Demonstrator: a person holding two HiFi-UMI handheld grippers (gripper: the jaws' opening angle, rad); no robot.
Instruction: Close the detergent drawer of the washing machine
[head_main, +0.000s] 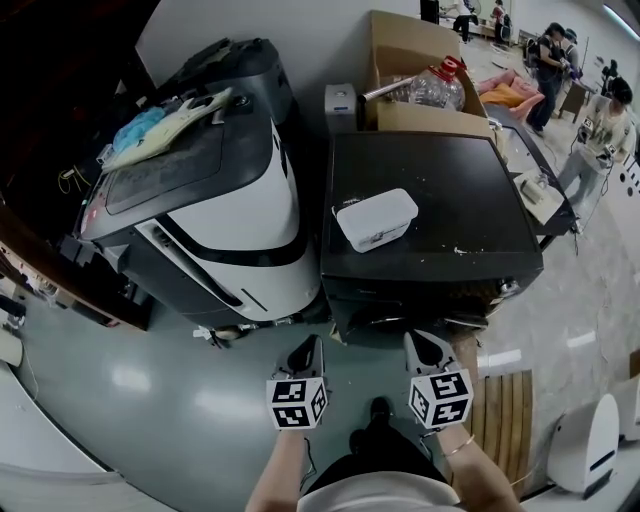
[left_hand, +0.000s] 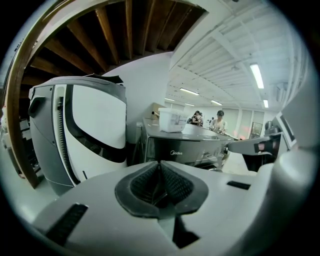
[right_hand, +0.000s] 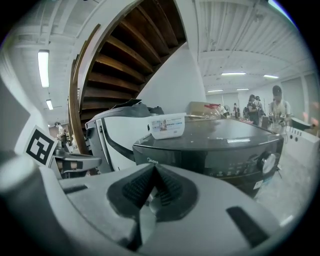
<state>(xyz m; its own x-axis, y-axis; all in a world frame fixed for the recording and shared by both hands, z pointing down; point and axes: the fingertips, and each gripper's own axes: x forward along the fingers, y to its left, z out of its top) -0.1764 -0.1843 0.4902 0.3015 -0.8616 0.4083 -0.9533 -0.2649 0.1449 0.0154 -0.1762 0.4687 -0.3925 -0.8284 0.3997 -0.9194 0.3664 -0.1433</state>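
Facing the washing machine (head_main: 450, 190), whose drawer outline is unclear, left tool (left_hand: 160, 167) and right tool (right_hand: 154, 169) are pinched together, empty.

Brand "Midea" logo (left_hand: 186, 153) on front panel of dark washing machine (head_main: 450, 190), upper left of front; same logo in right gripper view. Label on white box (head_main: 376, 218) atop machine: print too small to read. Marker cubes (head_main: 297, 402): black-white code squares, no letters
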